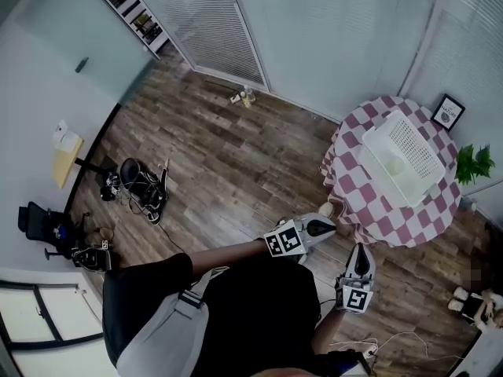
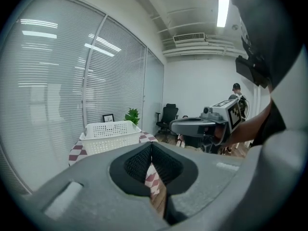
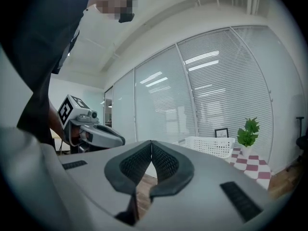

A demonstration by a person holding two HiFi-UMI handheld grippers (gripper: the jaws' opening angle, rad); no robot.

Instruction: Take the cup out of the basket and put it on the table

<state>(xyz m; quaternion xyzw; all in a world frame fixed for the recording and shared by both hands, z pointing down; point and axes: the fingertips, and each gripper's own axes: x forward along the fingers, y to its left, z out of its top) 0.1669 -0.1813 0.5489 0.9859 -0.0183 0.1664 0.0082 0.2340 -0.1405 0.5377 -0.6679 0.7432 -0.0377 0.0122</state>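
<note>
On the table (image 1: 368,204), 1 basket (image 1: 418,143) holds 1 cup (image 1: 394,165) — left tool (image 1: 327,226) and right tool (image 1: 362,253) pressed together.

Wood-plank floor (image 1: 236,163), brown w/ grey streaks. Far side: tall glass panels w/ white blinds (image 1: 212,22) down. Shelf unit (image 1: 137,14) in the top-left corner, stocked. Black chair (image 1: 39,222) by the left wall, w/ a tangle of cables & dark gear (image 1: 137,183) on the floor nr it. Potted plant (image 1: 474,163) & small framed pic (image 1: 449,111) at right, by the blinds. White ceiling w/ lit strip light (image 2: 222,11) & AC vent (image 2: 189,37). Office chair (image 2: 168,115) against a plain white wall (image 2: 202,88).
</note>
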